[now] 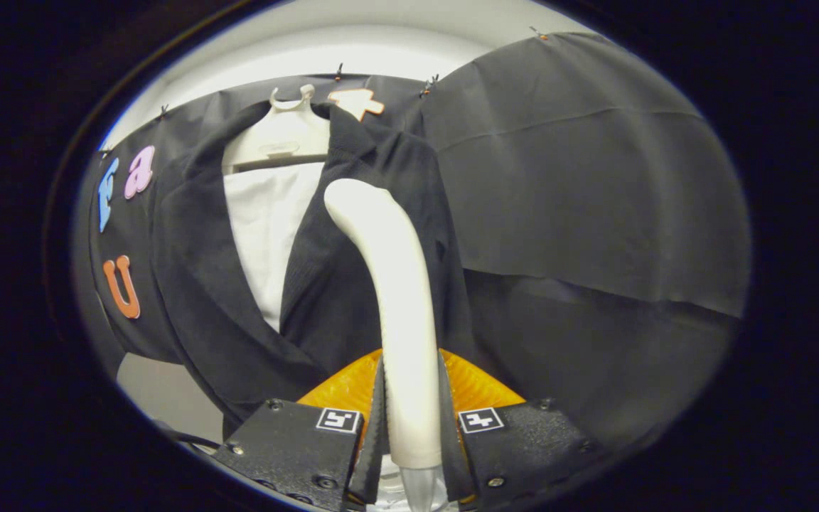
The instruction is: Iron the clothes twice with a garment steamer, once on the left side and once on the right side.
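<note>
Gripper view shows you holding the garment steamer (pixel 399 284) by its pale handle, which rises from between the two fingers (pixel 375 427) toward twelve o'clock. Your gripper (pixel 411 427) has its jaws clenched on that handle, one finger pressing each side of it low down, where a clear, narrower neck of the steamer sits between the finger bases. The handle's upper end curves over toward eleven o'clock and ends rounded, lying in front of the dark jacket (pixel 374 213).

The jacket hangs open on a pale hanger (pixel 281 131) at about eleven o'clock from the steamer's tip, against the black cloth wall (pixel 580 178) of the booth. Between its two front panels you can see a white garment (pixel 267 220) underneath. The steamer's head overlaps the jacket panel at one o'clock of that white opening; whether it touches the fabric you cannot tell from here. The other panel (pixel 196 270) hangs at nine o'clock from the handle and runs down toward the fingers.

An orange ribbed part (pixel 484 387) shows just behind the fingers on both sides of the handle. At eight o'clock from the fingers, a pale surface (pixel 161 398) appears below the jacket's hem.
</note>
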